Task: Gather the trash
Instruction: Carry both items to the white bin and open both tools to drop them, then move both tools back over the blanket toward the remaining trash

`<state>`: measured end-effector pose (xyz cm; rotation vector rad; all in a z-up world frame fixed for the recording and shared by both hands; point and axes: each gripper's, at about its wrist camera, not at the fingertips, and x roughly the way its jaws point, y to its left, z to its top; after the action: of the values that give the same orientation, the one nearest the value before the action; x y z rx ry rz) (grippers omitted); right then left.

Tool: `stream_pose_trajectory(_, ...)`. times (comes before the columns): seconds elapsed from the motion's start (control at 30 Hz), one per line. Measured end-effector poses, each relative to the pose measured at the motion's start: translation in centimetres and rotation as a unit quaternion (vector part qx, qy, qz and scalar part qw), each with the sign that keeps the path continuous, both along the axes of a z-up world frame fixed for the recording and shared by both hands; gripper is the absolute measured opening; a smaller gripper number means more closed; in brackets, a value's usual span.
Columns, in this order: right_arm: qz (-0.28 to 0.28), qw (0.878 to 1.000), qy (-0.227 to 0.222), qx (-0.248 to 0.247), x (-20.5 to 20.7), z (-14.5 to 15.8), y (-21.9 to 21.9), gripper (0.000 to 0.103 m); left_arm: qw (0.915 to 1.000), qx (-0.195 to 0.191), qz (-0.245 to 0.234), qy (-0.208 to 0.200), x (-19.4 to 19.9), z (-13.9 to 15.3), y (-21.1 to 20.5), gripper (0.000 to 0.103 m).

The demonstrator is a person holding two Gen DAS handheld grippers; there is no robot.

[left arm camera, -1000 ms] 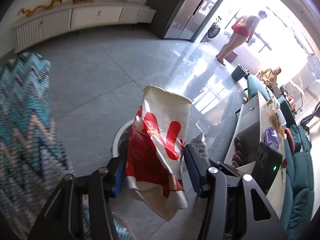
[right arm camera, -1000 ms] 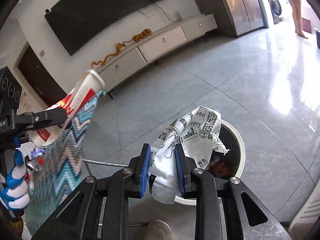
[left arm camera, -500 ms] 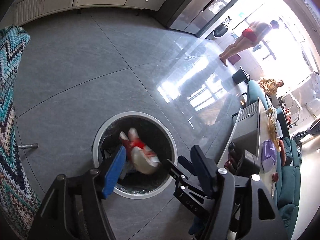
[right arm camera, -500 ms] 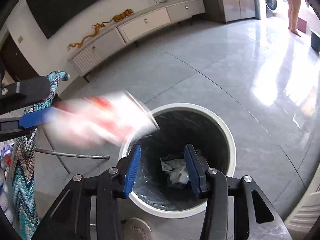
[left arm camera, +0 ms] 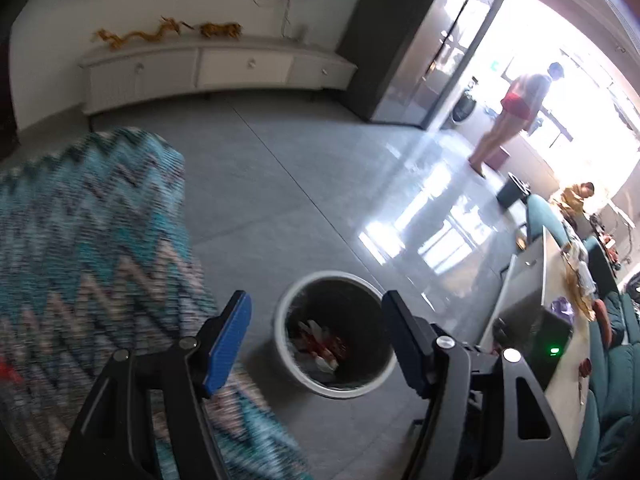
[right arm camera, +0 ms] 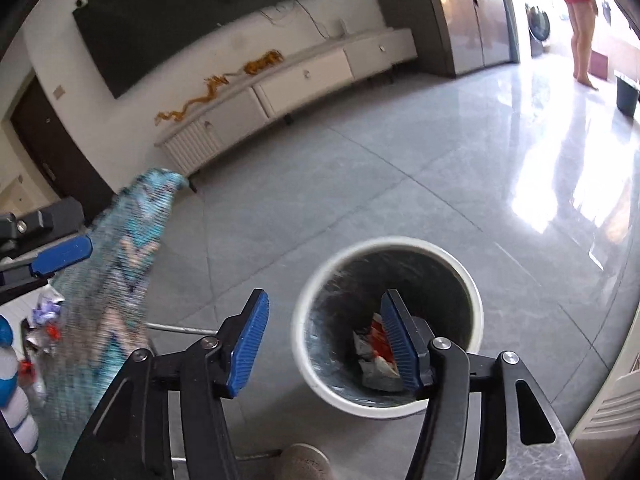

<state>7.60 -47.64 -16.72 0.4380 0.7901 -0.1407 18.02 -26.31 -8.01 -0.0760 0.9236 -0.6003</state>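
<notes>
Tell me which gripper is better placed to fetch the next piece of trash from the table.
Left, probably. Both the left gripper and right gripper are open and empty over the bin, but the crumpled wrappers lie beyond the zigzag cloth, on the left gripper's side.

A round waste bin (right arm camera: 387, 330) stands on the tiled floor (right arm camera: 400, 184), with crumpled wrappers (right arm camera: 374, 354) lying inside at its bottom. To the bin's left hangs a knitted throw (left arm camera: 92, 248), draped over something hidden. Beyond the open floor, a low cabinet (right arm camera: 304, 76) runs along the far wall, a television (right arm camera: 192, 12) mounted above it. To the right of the bin a long table (left arm camera: 560, 320) stretches away. A person (left arm camera: 508, 116) stands far off by the bright doorway.
</notes>
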Motion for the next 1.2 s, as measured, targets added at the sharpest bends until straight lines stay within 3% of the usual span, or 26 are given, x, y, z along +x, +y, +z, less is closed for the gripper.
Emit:
stream_pose_trajectory(0.1, 0.011, 0.999, -0.031, -0.008, -0.5, 3.3, 2.7, 0.063, 0.9985, 0.009, 0.038, -0.038, -1.5, 2.2, 4.1, 0.066)
stream_pose_trajectory(0.27, 0.036, 0.995, -0.093, -0.025, -1.8, 9.1, 8.0, 0.076, 0.9876, 0.031, 0.104, -0.114, -4.6, 5.9, 11.0, 0.07)
stream_pose_trajectory(0.33, 0.046, 0.992, -0.117, -0.031, -2.5, 11.3, 10.5, 0.081, 0.9789, 0.039, 0.137, -0.147, -6.5, 7.4, 14.4, 0.077)
stream_pose_trajectory(0.47, 0.064, 0.985, -0.153, -0.042, -3.8, 14.2, 15.1, 0.089, 0.9627, 0.049, 0.183, -0.193, -9.8, 9.1, 20.1, 0.08)
stream_pose_trajectory(0.53, 0.081, 0.982, -0.165, -0.049, -4.4, 15.4, 17.7, 0.09, 0.9501, 0.06, 0.214, -0.219, -11.7, 9.8, 23.1, 0.082)
stream_pose_trajectory(0.67, 0.11, 0.975, -0.18, -0.068, -5.1, 16.9, 21.6, 0.092, 0.93, 0.07, 0.264, -0.246, -14.4, 10.4, 28.0, 0.083)
stream_pose_trajectory(0.73, 0.12, 0.972, -0.187, -0.078, -5.7, 17.6, 23.4, 0.103, 0.9185, 0.076, 0.29, -0.258, -15.7, 10.6, 30.2, 0.086)
stream_pose_trajectory(0.83, 0.134, 0.968, -0.195, -0.088, -6.5, 18.3, 25.6, 0.103, 0.9047, 0.081, 0.319, -0.27, -17.4, 10.7, 33.0, 0.088)
stream_pose_trajectory(1.03, 0.156, 0.965, -0.184, -0.104, -7.1, 18.6, 29.0, 0.103, 0.8883, 0.071, 0.352, -0.286, -19.5, 10.4, 37.1, 0.088)
stream_pose_trajectory(1.2, 0.174, 0.962, -0.173, -0.121, -7.6, 18.7, 31.8, 0.103, 0.8871, 0.054, 0.361, -0.283, -20.7, 9.7, 39.6, 0.088)
